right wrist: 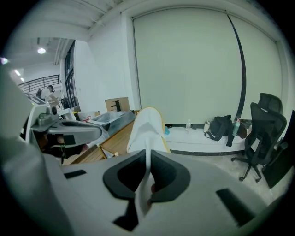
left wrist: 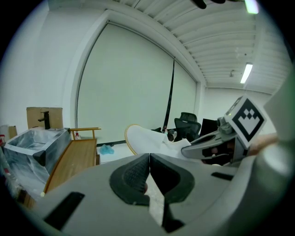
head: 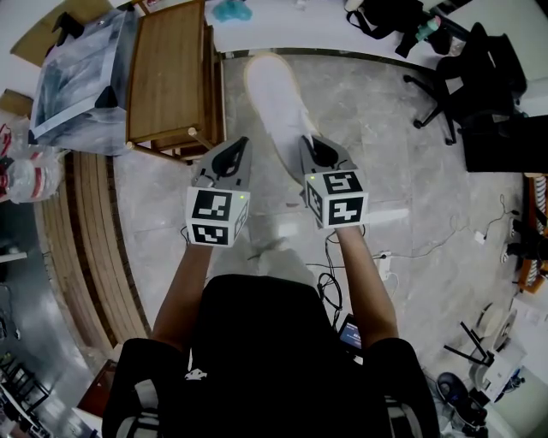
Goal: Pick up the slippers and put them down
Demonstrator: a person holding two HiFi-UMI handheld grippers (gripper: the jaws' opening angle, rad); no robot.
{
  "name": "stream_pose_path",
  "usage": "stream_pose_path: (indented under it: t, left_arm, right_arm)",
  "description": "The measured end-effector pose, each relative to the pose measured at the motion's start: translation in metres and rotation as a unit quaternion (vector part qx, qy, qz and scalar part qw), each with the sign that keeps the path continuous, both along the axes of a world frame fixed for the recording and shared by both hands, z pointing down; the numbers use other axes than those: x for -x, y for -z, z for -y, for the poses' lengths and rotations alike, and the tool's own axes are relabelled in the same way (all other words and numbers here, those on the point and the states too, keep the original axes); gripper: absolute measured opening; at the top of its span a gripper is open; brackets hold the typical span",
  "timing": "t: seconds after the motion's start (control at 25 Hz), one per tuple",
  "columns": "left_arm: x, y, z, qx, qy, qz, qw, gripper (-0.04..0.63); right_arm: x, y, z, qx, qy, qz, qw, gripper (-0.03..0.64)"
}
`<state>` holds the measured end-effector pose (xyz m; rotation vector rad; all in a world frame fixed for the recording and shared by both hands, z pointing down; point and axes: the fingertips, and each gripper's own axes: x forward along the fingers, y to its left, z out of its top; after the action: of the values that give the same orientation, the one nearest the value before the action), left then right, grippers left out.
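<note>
1. As both arms reach fwd over the grey floor (head: 428,214), the step in hand looks like the carry: the slipper is up in the air, not yet set down.
2. Left gripper (head: 235,152): jaws pressed together, nothing seen btwn them. It rides beside the slipper but apart from it.
3. Right gripper (head: 315,152): jaws narrow, pinched on a thin white edge at the near end of the slipper (head: 272,98). The slipper sticks out ahead of the tips, far end pointing away, yellowish rim showing.
4. Next move, as I judge it: lower the right gripper till the sole meets the floor, then ease the jaws apart and back off. The grip is on a floppy edge only, so the slipper may droop or swing on the way down.
5. Only one slipper is in view (a 2nd, if any, doesn't show).
6. Around, near: cables (head: 330,289) on the floor by the person's right side.
7. Ahead-left: wooden bench (head: 167,73), just beside the slipper's far end and the closest obstacle. A plastic-wrapped tub (head: 81,73) sits left of it.
8. Farther right: office chair (head: 467,81) and black bag (head: 385,17) by the wall, well apart from the slipper.
</note>
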<state>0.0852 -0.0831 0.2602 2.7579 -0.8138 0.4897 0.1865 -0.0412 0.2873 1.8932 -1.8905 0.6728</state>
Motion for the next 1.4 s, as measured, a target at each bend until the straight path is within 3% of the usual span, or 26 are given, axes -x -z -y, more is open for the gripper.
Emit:
stream_pose_path:
  t: [0.52, 1.0, 1.4]
  left_arm:
    - [-0.030, -0.055, -0.025, 0.010, -0.011, 0.014, 0.9998, 0.006]
    - [-0.050, -0.144, -0.029, 0.023, -0.022, 0.017, 0.9993, 0.006]
    - [-0.053, -0.225, -0.006, 0.006, -0.028, 0.021, 0.9994, 0.006]
  right_arm:
    - [-0.025, -0.061, -0.027, 0.019, -0.013, 0.017, 1.000, 0.014]
    - [-0.044, -0.153, -0.041, 0.030, -0.031, 0.024, 0.999, 0.014]
    - [-0.050, -0.236, -0.024, 0.031, -0.042, 0.028, 0.998, 0.014]
